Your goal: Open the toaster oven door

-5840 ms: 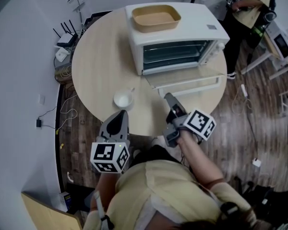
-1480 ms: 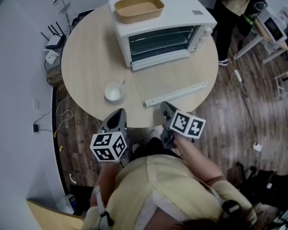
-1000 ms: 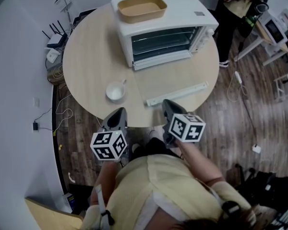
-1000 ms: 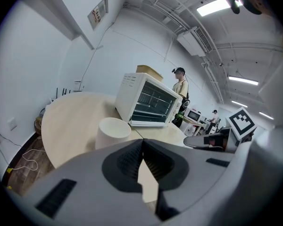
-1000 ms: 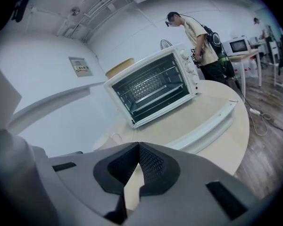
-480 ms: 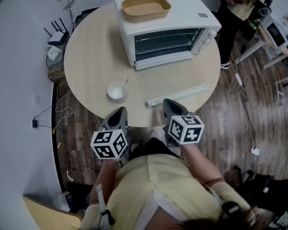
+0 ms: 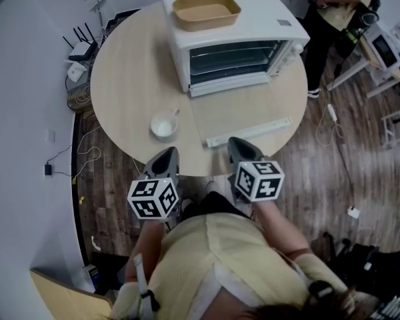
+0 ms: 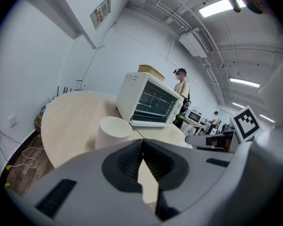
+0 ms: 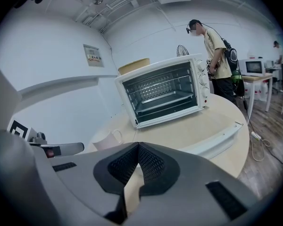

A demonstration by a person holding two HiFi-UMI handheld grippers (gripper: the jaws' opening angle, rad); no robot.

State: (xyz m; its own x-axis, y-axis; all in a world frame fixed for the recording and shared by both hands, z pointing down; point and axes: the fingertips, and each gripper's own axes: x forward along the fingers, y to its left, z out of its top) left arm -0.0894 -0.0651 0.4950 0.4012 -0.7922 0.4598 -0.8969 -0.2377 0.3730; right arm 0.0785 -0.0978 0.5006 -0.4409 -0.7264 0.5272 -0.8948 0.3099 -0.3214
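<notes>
The white toaster oven stands at the far side of the round table. Its glass door lies folded down flat on the tabletop, with the white handle bar along its near edge. The dark inside with its rack shows in the right gripper view. My right gripper is shut and empty, at the table's near edge just short of the handle bar. My left gripper is also shut and empty, just behind the white cup.
A tan tray sits on top of the oven. The cup stands left of the open door. A person stands beyond the table to the right, near desks. Cables and a router lie on the floor at the left.
The door has gone from partly lowered to flat on the table. My right gripper has drawn back from the handle bar to the table's near edge. The left gripper has hardly moved.
</notes>
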